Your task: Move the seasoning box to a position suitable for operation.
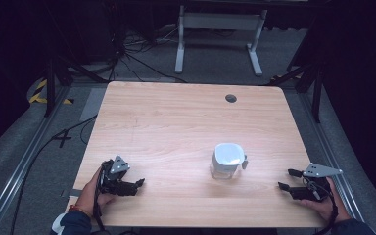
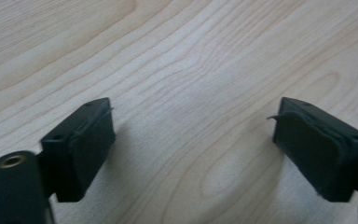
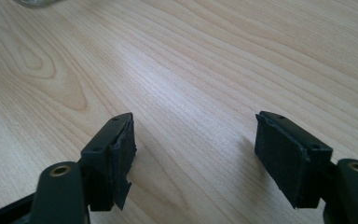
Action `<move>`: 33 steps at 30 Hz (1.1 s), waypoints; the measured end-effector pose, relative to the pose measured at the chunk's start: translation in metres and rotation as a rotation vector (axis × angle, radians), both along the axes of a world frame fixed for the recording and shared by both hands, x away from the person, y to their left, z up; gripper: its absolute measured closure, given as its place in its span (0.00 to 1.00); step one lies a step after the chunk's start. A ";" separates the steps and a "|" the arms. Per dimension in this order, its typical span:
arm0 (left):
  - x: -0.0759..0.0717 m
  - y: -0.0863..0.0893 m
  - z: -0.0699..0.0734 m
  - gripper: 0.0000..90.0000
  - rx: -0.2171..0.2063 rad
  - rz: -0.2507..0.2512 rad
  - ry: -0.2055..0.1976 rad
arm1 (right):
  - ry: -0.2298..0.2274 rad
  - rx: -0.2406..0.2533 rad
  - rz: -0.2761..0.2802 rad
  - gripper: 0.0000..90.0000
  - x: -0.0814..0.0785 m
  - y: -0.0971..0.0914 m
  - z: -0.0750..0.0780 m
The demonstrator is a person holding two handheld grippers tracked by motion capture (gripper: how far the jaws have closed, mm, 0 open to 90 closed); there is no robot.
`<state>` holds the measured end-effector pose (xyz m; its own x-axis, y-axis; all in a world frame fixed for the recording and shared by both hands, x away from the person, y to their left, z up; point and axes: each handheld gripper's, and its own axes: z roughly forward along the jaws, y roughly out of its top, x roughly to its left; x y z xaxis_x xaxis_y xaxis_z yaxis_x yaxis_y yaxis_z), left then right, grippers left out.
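nothing has been started yet, as far as i can judge from where things lie: the small clear glass jar with the white lid and a little side clasp (image 1: 228, 160) stands upright and alone on the pale wood-grain table (image 1: 176, 122), a bit right of centre and toward the near edge, with its lid on and neither tool touching it. the left black two-jaw gripper (image 1: 136, 184) rests low at the near left part of the table in a person's hand, well apart from the jar; seen along its own camera, its jaws stand wide apart with bare wood between the dark pads (image 2: 91, 144). the right black two-jaw gripper (image 1: 287, 179) sits near the table's right edge, pointing inward toward the jar but clear of it, and its jaws too are spread with nothing in the gap; a sliver of the jar's glass base (image 3: 35, 2) peeks in at the top of the right gripper view. so the whole job looks to be ahead: reaching in, taking hold of the jar, and whatever is to be done with its lid or clasp. the right gripper is the closer of the two, so i would guess it moves first.
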<state>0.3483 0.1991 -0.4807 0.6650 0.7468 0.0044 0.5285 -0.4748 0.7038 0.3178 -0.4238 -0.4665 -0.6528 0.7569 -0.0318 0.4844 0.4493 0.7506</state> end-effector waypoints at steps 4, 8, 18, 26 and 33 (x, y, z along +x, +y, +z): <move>0.000 -0.001 -0.001 0.06 -0.013 0.019 0.023 | 0.001 0.000 -0.002 0.32 0.000 0.000 0.000; -0.001 -0.002 -0.001 0.04 -0.010 0.014 0.024 | 0.012 -0.010 0.001 0.36 0.001 0.002 0.002; 0.003 -0.002 -0.001 0.01 -0.003 -0.022 0.031 | -0.030 0.000 -0.032 0.61 0.004 0.003 0.016; 0.006 -0.004 -0.001 0.00 -0.004 -0.027 0.026 | -0.058 -0.003 0.002 0.87 0.012 0.019 0.031; 0.007 -0.004 -0.001 0.00 0.003 -0.031 0.027 | -0.086 0.010 0.040 0.99 0.017 0.027 0.044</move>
